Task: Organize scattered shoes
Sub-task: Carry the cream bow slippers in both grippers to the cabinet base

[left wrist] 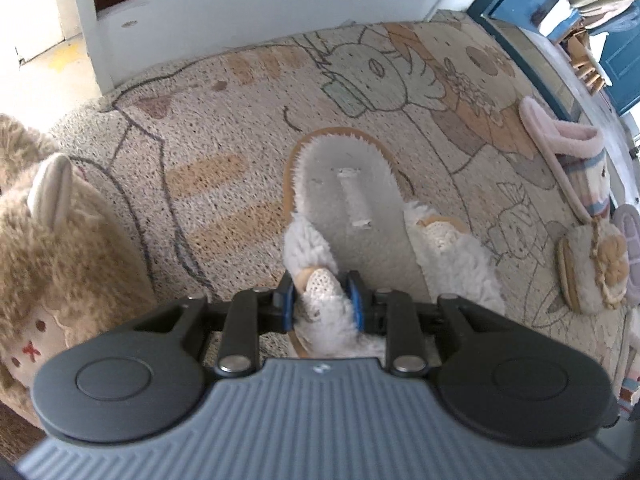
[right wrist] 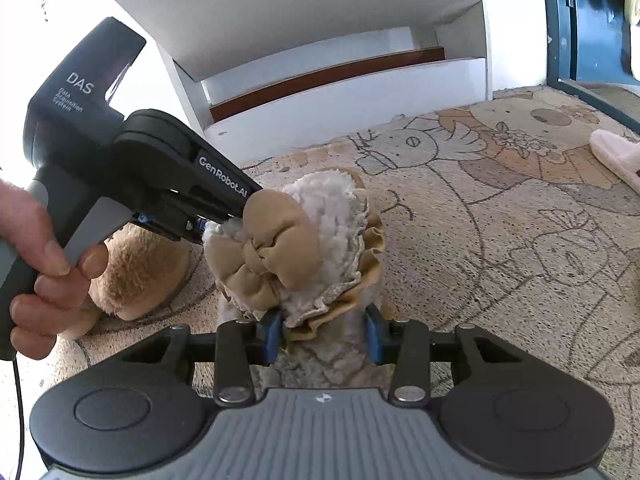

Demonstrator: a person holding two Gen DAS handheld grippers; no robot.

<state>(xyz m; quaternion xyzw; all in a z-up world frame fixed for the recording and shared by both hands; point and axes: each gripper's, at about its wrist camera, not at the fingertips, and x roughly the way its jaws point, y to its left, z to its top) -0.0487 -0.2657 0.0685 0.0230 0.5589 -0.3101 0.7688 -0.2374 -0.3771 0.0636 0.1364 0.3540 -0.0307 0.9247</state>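
left wrist view: left tool (left wrist: pixel 320 300) pinches the white slipper (left wrist: pixel 344 200) narrowly; right tool (right wrist: pixel 322 334) grips its bow-topped mate (right wrist: pixel 304 240).

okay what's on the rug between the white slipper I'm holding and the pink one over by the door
Nothing: in the left wrist view, only bare patterned rug lies between the white slipper and the pink slipper.

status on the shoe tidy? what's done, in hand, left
Done: nothing clearly paired or lined up yet. In hand: the left gripper is shut on the rim of a white fluffy slipper; the right gripper is clamped on a bow-trimmed fluffy slipper. Left: the pink slipper, another bow slipper and the brown furry slipper lie scattered on the cartoon rug.
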